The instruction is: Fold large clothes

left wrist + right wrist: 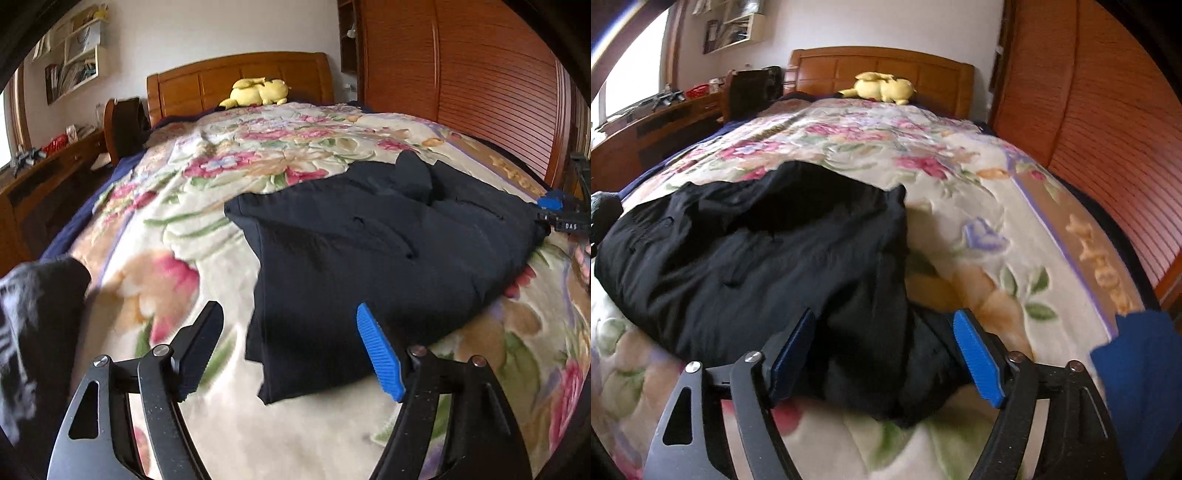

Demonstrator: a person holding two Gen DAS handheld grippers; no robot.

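Fingers of both the left gripper (290,325) and right gripper (886,332) stand spread, gripping nothing, over black trousers (369,251) folded on the bed (207,192).

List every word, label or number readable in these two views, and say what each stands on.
"DAS": white letters on a dark tag on the right tongs, at the left wrist view's right edge; neighbouring characters too small to read.
Orange letters woven into the floral blanket's border: distorted, not reliably readable.
Items on the wall shelf: too small and blurred.
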